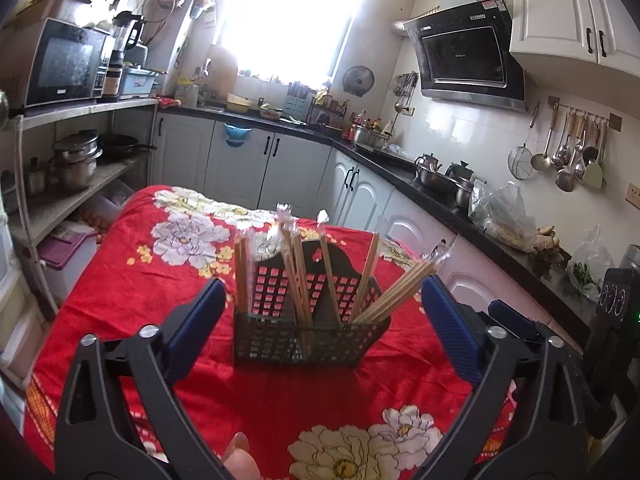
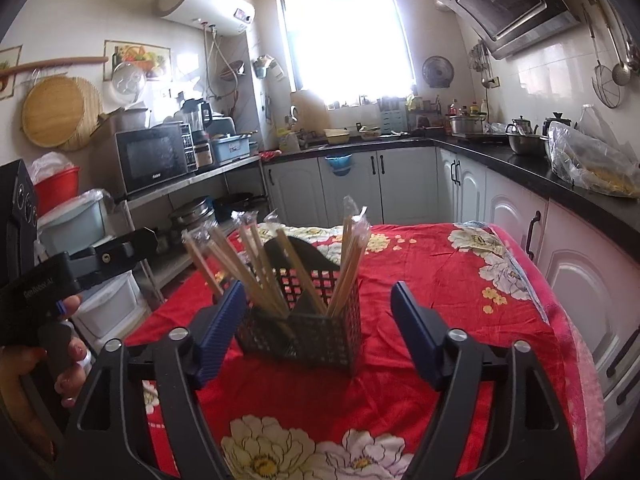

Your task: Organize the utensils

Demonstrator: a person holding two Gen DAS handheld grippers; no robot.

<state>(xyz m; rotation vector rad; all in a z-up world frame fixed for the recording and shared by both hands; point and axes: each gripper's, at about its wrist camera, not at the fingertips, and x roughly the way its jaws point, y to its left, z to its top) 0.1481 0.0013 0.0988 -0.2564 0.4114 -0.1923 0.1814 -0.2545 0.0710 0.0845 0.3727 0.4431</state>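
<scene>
Left wrist view puts the black mesh holder (image 1: 312,332) straight ahead of the left gripper (image 1: 320,312), on the red flowered cloth (image 1: 120,280) over the counter. Wrapped chopsticks (image 1: 298,276) stand in it, long axes near upright, one bundle leaning right toward the right-hand pad. The jaws stand wide apart with nothing held. In the right wrist view the right gripper (image 2: 316,320) is also spread and empty, the holder just ahead, left of centre. Both look about equally near.
</scene>
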